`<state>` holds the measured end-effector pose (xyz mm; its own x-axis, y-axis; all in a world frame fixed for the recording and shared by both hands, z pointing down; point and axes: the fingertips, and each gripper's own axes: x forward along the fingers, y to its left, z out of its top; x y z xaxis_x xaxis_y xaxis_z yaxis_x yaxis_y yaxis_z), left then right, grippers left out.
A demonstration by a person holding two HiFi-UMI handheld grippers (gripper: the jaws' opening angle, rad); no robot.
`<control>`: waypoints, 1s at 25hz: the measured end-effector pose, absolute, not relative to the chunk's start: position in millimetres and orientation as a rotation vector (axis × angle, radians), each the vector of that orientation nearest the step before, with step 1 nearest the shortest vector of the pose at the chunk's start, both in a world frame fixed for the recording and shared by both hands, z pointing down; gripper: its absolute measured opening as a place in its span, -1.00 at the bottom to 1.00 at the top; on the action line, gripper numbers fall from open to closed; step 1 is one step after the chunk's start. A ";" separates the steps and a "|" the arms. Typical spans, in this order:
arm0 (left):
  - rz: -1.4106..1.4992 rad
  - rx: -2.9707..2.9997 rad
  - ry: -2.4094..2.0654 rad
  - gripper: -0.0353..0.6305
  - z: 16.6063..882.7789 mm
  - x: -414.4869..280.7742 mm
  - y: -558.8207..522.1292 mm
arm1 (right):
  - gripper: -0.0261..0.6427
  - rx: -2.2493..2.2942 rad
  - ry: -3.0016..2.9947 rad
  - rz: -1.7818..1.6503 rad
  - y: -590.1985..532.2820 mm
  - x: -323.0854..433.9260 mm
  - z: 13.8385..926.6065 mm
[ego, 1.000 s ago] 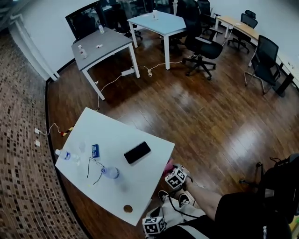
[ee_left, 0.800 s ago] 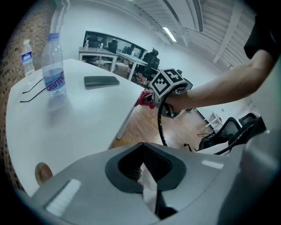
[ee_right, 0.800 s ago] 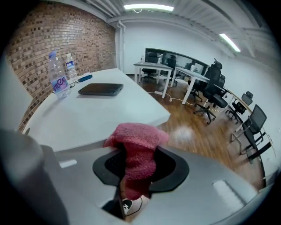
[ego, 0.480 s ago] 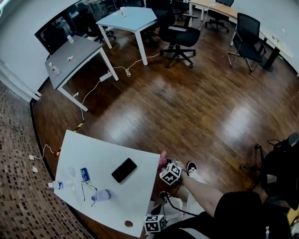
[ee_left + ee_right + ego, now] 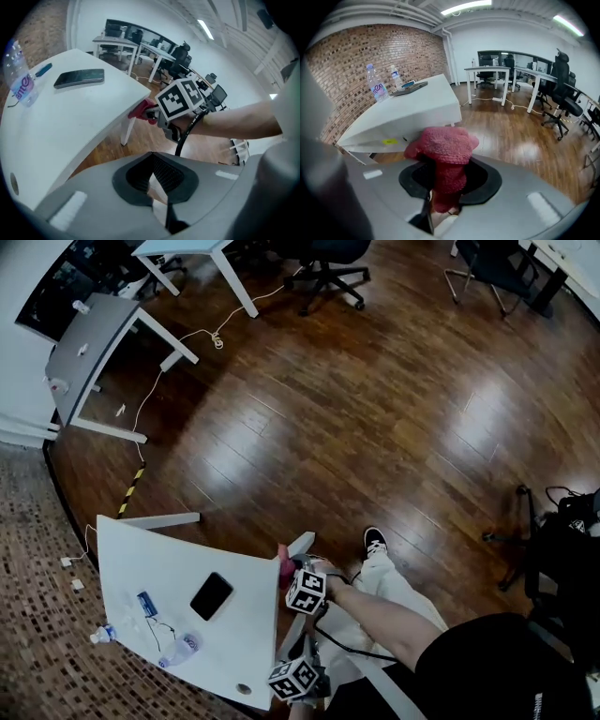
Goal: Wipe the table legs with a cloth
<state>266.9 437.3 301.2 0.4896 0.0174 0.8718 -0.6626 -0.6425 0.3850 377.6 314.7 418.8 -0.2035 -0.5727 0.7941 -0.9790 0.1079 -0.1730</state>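
Dark wood floor [image 5: 394, 427] spreads around a white counter [image 5: 150, 554] that carries a phone [image 5: 212, 595] and a water bottle [image 5: 185, 647]; the right tongs [image 5: 447, 185] are clamped on a red knitted cloth [image 5: 446, 145], which bulges out past their tips; in the head view the cloth sits just beside the counter's near corner, close to a slanted white leg [image 5: 301, 544], though contact with that leg cannot be confirmed; the left tongs [image 5: 151, 159] are closed with nothing between them, low by the counter's edge. Judged from this, wiping is only at its start; this leg and the others all seem left to do.
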 end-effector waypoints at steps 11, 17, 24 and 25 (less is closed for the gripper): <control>1.257 1.998 -0.601 -0.90 368.5 307.2 427.4 | -0.59 1.475 -1.896 1.007 311.2 376.5 481.8; 1.278 1.948 -0.569 -0.90 431.6 326.2 427.6 | -0.59 1.491 -1.922 1.014 311.1 379.7 524.4; 1.296 1.896 -0.595 -0.90 502.1 316.7 423.4 | -0.59 1.534 -1.896 1.074 312.8 380.3 583.5; 1.302 1.891 -0.595 -0.90 513.2 314.4 422.8 | -0.59 1.538 -1.894 1.077 312.9 381.3 592.3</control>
